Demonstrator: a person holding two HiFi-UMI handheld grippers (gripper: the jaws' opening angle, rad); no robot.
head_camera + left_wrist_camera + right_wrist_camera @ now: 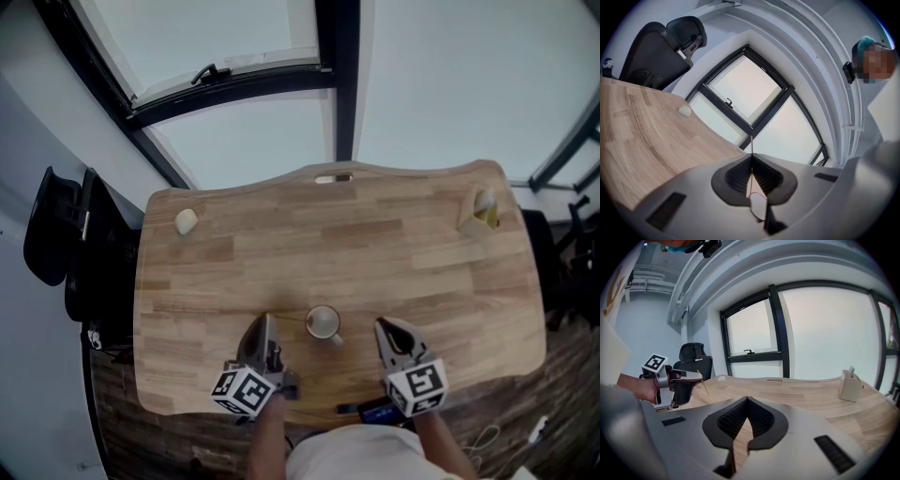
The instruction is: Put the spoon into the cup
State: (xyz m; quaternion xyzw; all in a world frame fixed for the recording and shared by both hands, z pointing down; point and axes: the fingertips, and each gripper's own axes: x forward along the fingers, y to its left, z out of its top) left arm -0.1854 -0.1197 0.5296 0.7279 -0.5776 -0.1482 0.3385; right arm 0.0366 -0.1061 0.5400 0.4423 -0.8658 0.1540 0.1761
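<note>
A white cup (pixel 323 322) stands on the wooden table (pixel 394 253) near its front edge, between my two grippers. My left gripper (pixel 265 322) is just left of the cup and is shut on a spoon. In the left gripper view the spoon's thin handle (pixel 752 146) pokes out past the closed jaws (pixel 752 157), and its bowl (pixel 758 206) lies behind them. From the right gripper view the left gripper (pixel 689 377) appears at the left, with the spoon handle (pixel 706 390) slanting down from it. My right gripper (pixel 385 326) is right of the cup, shut and empty (pixel 747 400).
A small pale lump (pixel 186 221) lies at the table's far left corner. A pale holder box (pixel 480 214) stands at the far right. A black office chair (pixel 58 234) is beside the table's left edge. Windows run behind the table. A dark object (pixel 377 411) sits at the front edge.
</note>
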